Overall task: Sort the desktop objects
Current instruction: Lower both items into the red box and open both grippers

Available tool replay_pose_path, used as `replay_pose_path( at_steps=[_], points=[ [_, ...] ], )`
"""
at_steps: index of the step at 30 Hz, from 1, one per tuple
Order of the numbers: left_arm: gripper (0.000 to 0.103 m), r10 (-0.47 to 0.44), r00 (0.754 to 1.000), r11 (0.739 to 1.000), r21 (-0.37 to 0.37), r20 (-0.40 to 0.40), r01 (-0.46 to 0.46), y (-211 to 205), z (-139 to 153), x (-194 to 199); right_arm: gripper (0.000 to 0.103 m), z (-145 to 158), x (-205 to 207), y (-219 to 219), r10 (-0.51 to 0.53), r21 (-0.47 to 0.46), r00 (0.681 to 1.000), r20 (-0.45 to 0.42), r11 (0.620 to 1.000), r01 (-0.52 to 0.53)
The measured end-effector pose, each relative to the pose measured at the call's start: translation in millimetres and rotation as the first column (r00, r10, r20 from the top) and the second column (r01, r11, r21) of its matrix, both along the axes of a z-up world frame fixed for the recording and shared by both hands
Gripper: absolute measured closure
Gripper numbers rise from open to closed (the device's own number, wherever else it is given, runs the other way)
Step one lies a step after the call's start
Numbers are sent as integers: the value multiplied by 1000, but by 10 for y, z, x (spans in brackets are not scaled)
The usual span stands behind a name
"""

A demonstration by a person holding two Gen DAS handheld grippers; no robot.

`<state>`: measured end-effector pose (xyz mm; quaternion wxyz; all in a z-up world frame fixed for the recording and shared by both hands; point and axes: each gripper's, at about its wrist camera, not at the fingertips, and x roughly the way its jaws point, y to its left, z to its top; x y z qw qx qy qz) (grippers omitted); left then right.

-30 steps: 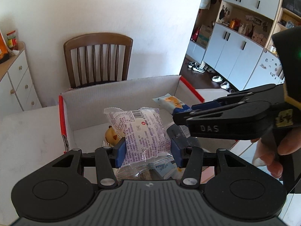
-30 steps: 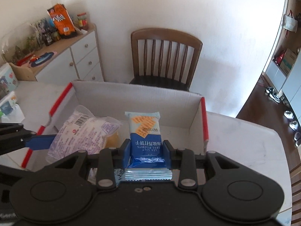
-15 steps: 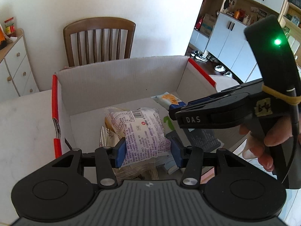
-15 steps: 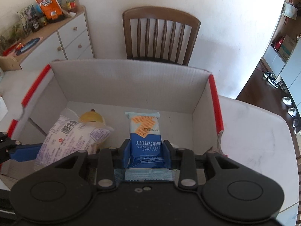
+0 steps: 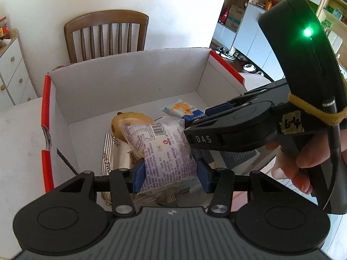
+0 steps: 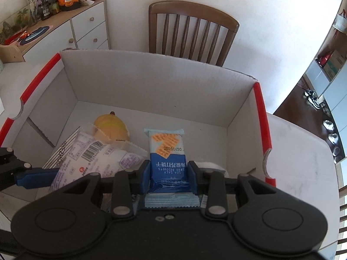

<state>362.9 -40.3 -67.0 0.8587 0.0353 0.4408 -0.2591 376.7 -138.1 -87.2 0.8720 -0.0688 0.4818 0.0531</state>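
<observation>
My left gripper (image 5: 170, 174) is shut on a clear snack bag with purple print (image 5: 164, 151) and holds it over the inside of a white cardboard box with red rims (image 5: 130, 82). My right gripper (image 6: 168, 176) is shut on a blue soda biscuit pack (image 6: 167, 153), also held inside the box (image 6: 151, 91). The right gripper shows from the side in the left wrist view (image 5: 195, 121), and the biscuit pack (image 5: 184, 109) pokes out ahead of it. A yellow toy (image 6: 111, 127) and a striped packet (image 6: 63, 151) lie on the box floor.
A wooden chair (image 6: 190, 32) stands behind the box against the white wall. A white drawer cabinet (image 6: 86, 28) with snacks and jars on top stands at the left. The white table top (image 6: 303, 151) runs on to the right of the box.
Both grippers have moved forward and down into the box with their packs still held. The box floor, the yellow toy and the striped packet have come into fuller view.
</observation>
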Motion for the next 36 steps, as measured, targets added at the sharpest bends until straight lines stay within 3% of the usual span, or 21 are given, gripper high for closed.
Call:
replay_pose_path(
  at_steps=[7, 12, 16, 21, 25, 36],
  points=[
    [53, 10, 1000, 1000, -16, -20, -10, 36, -14, -2, 63, 33, -16, -82, -9, 28, 1000, -5, 1000, 10],
    [52, 31, 999, 999, -26, -24, -32, 63, 3, -39, 52, 90, -61, -116, -5, 54, 1000, 1, 999, 5],
    [42, 49, 998, 998, -43, -27, -50, 102, 28, -36, 49, 160, -111, -130, 11, 51, 1000, 16, 999, -12],
    [39, 56, 998, 997, -45, -13, -57, 121, 66, -93, 42, 275, -160, -180, 8, 80, 999, 39, 997, -11],
    [26, 80, 997, 996, -48, 2, -80, 139, 124, -132, 40, 389, -219, -230, 9, 107, 998, 60, 994, -15],
    [24, 111, 994, 992, -66, 18, -109, 171, 271, -241, 36, 607, -439, -370, 8, 160, 996, 89, 987, -22]
  ],
)
